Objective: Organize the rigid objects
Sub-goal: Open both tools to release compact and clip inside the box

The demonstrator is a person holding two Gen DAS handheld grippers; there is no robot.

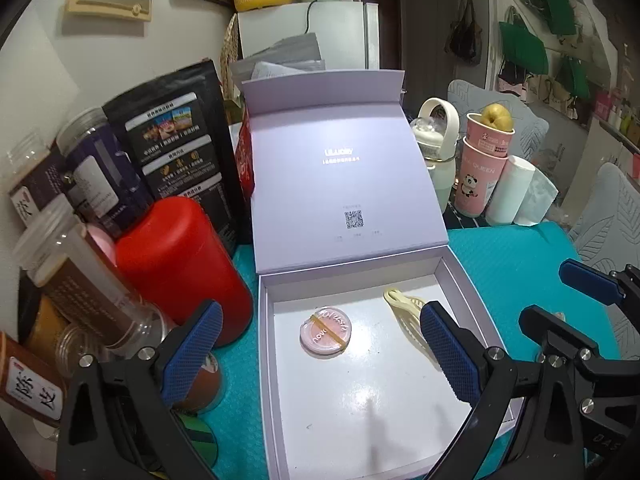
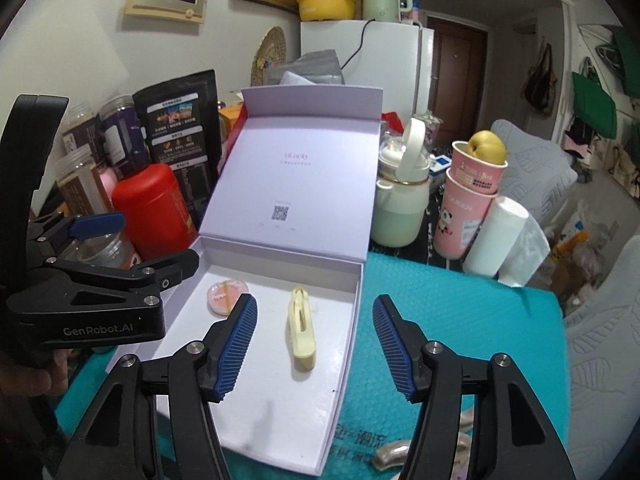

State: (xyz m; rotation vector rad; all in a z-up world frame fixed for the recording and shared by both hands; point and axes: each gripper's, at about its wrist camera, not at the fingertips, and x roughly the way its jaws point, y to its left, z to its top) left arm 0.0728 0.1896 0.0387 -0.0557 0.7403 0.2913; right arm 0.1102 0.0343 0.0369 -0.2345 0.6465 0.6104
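Observation:
An open pale lilac box (image 1: 280, 380) (image 2: 344, 336) lies on the teal mat with its lid standing up behind it. Inside lie a round pink compact (image 1: 325, 331) (image 2: 227, 294) and a cream hair clip (image 1: 404, 312) (image 2: 302, 330). My left gripper (image 1: 320, 356) is open and empty above the box, its jaws either side of the compact. My right gripper (image 2: 314, 350) is open and empty, hovering over the box's right wall near the hair clip. A shiny metallic clip (image 2: 394, 456) lies on the mat under the right gripper.
Left of the box stand a red canister (image 1: 180, 264), jars (image 1: 80, 280) and a black pouch (image 1: 176, 148). Behind on the right are a white kettle-like bottle (image 2: 400, 192), stacked pink cups (image 2: 468, 208) with a pear, and a paper roll (image 2: 496, 236). The teal mat (image 2: 460, 320) extends right.

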